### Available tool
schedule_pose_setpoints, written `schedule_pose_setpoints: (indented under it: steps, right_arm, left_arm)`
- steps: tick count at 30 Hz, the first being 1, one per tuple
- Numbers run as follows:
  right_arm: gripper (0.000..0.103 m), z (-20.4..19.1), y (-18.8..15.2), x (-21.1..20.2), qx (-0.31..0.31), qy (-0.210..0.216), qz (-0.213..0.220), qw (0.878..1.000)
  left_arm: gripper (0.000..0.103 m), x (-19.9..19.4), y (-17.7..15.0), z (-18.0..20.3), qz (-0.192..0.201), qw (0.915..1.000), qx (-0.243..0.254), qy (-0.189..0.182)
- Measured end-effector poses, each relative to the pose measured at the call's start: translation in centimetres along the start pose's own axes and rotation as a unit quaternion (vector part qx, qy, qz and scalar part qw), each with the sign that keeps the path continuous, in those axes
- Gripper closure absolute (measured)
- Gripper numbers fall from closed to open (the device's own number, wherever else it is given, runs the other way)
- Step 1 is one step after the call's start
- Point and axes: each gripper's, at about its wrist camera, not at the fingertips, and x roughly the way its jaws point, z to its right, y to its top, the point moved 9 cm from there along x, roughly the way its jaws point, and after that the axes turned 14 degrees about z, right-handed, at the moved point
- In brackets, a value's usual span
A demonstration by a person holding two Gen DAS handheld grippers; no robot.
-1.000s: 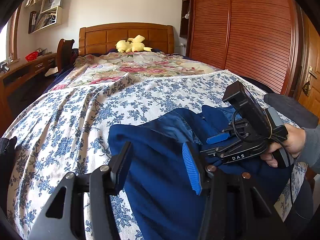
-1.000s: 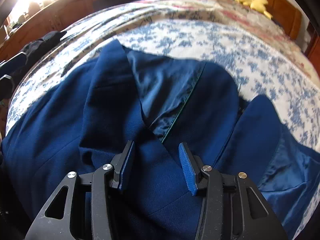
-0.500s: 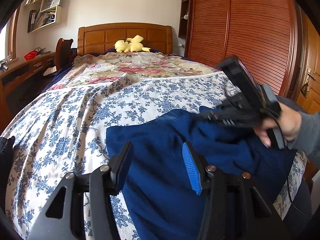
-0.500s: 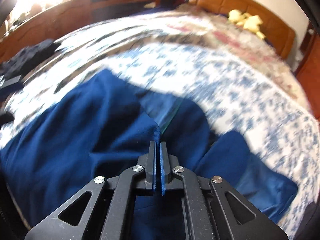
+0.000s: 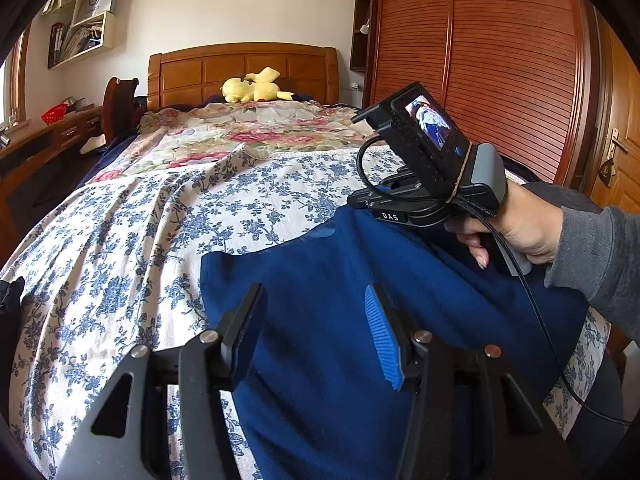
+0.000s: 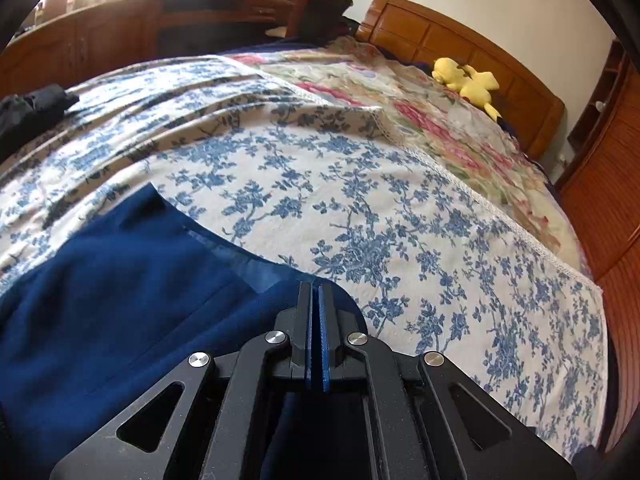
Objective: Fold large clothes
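A dark blue garment (image 5: 460, 288) lies bunched on the near part of the bed, and in the right wrist view it (image 6: 100, 280) fills the lower left. My left gripper (image 5: 314, 296) hovers just over it, jaws apart, nothing pinched between them. My right gripper (image 6: 315, 286) is shut on a fold of the blue cloth at the garment's far edge. The left wrist view shows that right gripper (image 5: 354, 200) in a person's hand (image 5: 520, 224), holding the fold raised above the rest of the garment. The lighter lining (image 6: 240, 256) shows as a narrow strip.
The bed has a blue-flowered cover (image 5: 140, 240) and a pink-flowered quilt (image 5: 256, 132) farther back. A yellow plush toy (image 5: 252, 88) sits at the headboard. A wooden wardrobe (image 5: 500, 60) stands on the right, a desk (image 5: 40, 140) on the left. A dark bundle (image 6: 28, 112) lies at the bed's left edge.
The right gripper went from open to shut on a fold of the blue garment, then rose and carried it over the lining. The left gripper has not moved.
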Motion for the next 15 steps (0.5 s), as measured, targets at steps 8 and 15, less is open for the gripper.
schedule_pose_setpoints:
  steps: [8,15]
  right_arm:
    - [0.056,4.1,0.5,-3.9,0.039,-0.023,0.02,0.999]
    - [0.056,12.4,-4.6,-7.0,0.06,-0.082,-0.021,0.995]
  left_arm:
    - [0.053,0.6,0.3,1.8,0.002,0.9999,0.003,-0.017]
    - [0.053,1.6,-0.1,3.8,-0.007,0.9995,0.014,-0.029]
